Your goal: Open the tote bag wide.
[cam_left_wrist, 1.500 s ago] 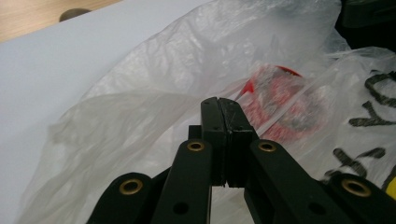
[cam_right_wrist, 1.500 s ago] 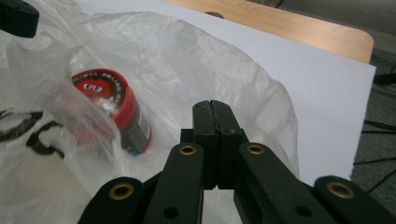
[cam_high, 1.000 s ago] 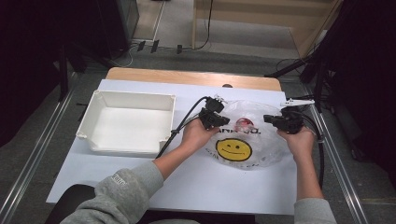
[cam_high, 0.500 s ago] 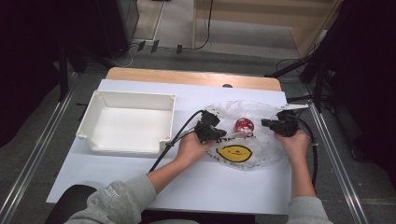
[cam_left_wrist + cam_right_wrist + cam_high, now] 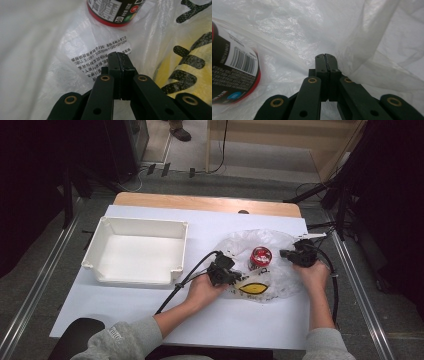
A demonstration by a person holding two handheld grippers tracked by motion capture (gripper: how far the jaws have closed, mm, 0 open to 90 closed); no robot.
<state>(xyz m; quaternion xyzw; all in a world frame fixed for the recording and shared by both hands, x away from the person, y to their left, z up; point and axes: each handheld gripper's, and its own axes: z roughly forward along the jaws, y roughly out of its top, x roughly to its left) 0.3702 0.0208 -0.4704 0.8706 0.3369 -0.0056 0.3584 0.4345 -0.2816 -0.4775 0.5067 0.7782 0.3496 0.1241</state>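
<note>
The plastic bag (image 5: 270, 270) around the can (image 5: 260, 256) is pinched by the left gripper (image 5: 231, 276) and right gripper (image 5: 286, 254) (both clamped on film), so spreading its mouth is probably called for next.

One plastic bag (image 5: 272, 265) (smiley print), one can (image 5: 260, 256), one tray (image 5: 135, 252).

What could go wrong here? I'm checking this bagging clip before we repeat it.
1. Both grippers, left and right, are shut at the edges of the thin bag; a hard pull might tear the film.
2. The can stands upright on the bag between them; lifting one side might tip it or roll it out.
3. The left cable trails close to the tray and could snag its corner.
</note>
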